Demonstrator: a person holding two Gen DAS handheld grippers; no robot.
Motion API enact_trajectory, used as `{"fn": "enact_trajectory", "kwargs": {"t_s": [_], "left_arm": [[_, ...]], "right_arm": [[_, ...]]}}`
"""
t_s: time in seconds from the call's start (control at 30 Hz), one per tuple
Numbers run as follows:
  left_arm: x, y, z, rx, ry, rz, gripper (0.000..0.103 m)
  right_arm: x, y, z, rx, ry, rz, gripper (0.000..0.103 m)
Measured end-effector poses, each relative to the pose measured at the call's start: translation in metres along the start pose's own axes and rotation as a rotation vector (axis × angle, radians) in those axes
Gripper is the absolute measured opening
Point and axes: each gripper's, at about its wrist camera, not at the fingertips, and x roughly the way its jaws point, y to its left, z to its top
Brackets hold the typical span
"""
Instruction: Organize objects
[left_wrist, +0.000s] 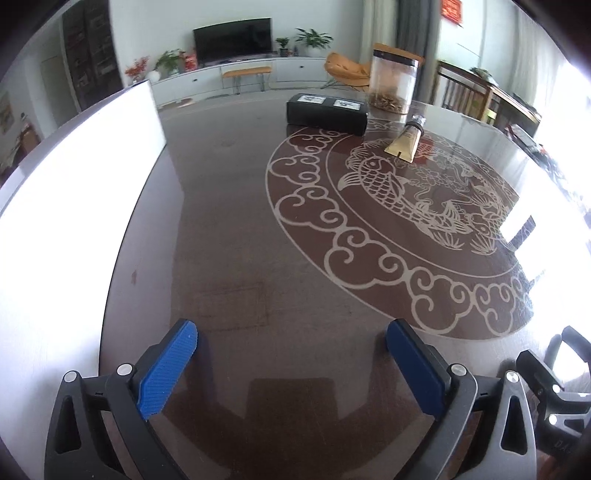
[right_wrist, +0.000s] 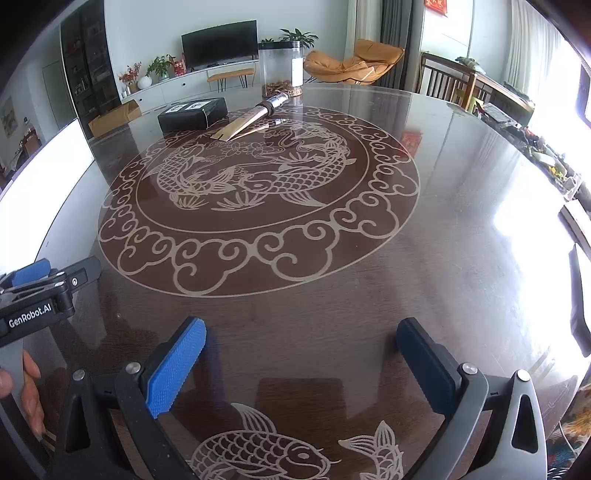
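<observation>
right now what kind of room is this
Most likely a home living and dining room: a TV on a low white cabinet, an orange lounge chair, potted plants, and a round glossy table with fish patterns.

The left gripper (left_wrist: 291, 332) points down at a slant, its blue pads wide apart with nothing between them. The right gripper (right_wrist: 301, 332) points down too, jaws wide and empty. A hand (right_wrist: 26, 391) holds the left one.
</observation>
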Motion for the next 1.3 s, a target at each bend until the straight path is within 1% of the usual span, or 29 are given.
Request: {"fn": "enact_trajectory", "kwargs": {"t_s": [0.07,0.13,0.27,0.37,0.43,0.47,0.53,0.57,0.63,0.67,0.7,0.77,0.8,0.83,0.87,0.93,0.97,1.0,1.03,1.07,1.1,1.17,1.2,1.23,1.3], "left_arm": [[0.002,0.005,0.006,-0.004,-0.01,0.052,0.103],[0.003,0.013,0.01,-0.021,-0.034,0.127,0.103],[0.009,0.027,0.012,-0.078,-0.01,0.055,0.103],[0.009,0.028,0.012,-0.082,-0.008,0.05,0.103],[0.009,0.028,0.012,-0.082,-0.008,0.05,0.103],[0.009,0.028,0.012,-0.082,-0.008,0.05,0.103],[0.009,0.029,0.012,-0.083,-0.008,0.05,0.103],[0.009,0.028,0.012,-0.082,-0.008,0.05,0.103],[0.009,0.029,0.012,-0.082,-0.008,0.05,0.103],[0.009,0.028,0.012,-0.082,-0.008,0.05,0.103],[0.009,0.029,0.012,-0.082,-0.008,0.05,0.103],[0.009,0.028,0.012,-0.082,-0.008,0.05,0.103],[0.009,0.028,0.012,-0.082,-0.008,0.05,0.103],[0.009,0.029,0.012,-0.082,-0.008,0.05,0.103],[0.009,0.028,0.012,-0.082,-0.008,0.05,0.103],[0.009,0.029,0.012,-0.082,-0.008,0.05,0.103],[0.009,0.029,0.012,-0.082,-0.008,0.05,0.103],[0.009,0.029,0.012,-0.082,-0.008,0.05,0.103],[0.009,0.028,0.012,-0.082,-0.008,0.05,0.103],[0.009,0.029,0.012,-0.082,-0.008,0.05,0.103],[0.009,0.029,0.012,-0.082,-0.008,0.05,0.103],[0.009,0.029,0.011,-0.082,-0.008,0.05,0.103],[0.009,0.029,0.011,-0.082,-0.008,0.05,0.103],[0.008,0.029,0.011,-0.082,-0.008,0.05,0.103],[0.008,0.029,0.011,-0.082,-0.008,0.05,0.103]], "right_arm": [[0.0,0.0,0.001,0.0,0.0,0.0,0.103],[0.003,-0.001,0.0,0.001,0.0,-0.002,0.103],[0.002,-0.002,0.001,-0.001,0.001,-0.001,0.103],[0.002,-0.001,0.001,-0.002,0.003,0.001,0.103],[0.005,-0.001,0.008,-0.008,0.018,0.006,0.103],[0.01,-0.001,0.015,-0.019,0.028,0.014,0.103],[0.027,0.003,0.041,-0.053,0.057,0.048,0.103],[0.038,0.002,0.061,-0.04,0.067,0.094,0.103],[0.055,-0.001,0.095,0.015,0.049,0.177,0.103],[0.065,-0.002,0.115,0.044,0.041,0.196,0.103],[0.076,-0.001,0.137,0.065,0.029,0.19,0.102],[0.094,0.003,0.174,0.091,0.002,0.191,0.095],[0.109,0.008,0.196,0.103,0.003,0.181,0.094],[0.12,0.012,0.207,0.108,0.013,0.174,0.091],[0.135,0.018,0.222,0.115,0.032,0.164,0.086],[0.154,0.025,0.236,0.121,0.052,0.156,0.078],[0.16,0.03,0.24,0.108,0.055,0.144,0.079],[0.163,0.038,0.243,0.065,0.04,0.109,0.079],[0.165,0.044,0.244,0.029,0.035,0.086,0.077],[0.165,0.049,0.241,-0.023,0.022,0.049,0.065],[0.163,0.049,0.238,-0.05,0.011,0.042,0.058],[0.157,0.042,0.229,-0.071,-0.008,0.047,0.031],[0.151,0.033,0.221,-0.073,-0.012,0.04,0.027],[0.148,0.026,0.215,-0.073,-0.015,0.041,0.027],[0.135,0.01,0.192,-0.092,-0.032,0.033,0.027]]}}
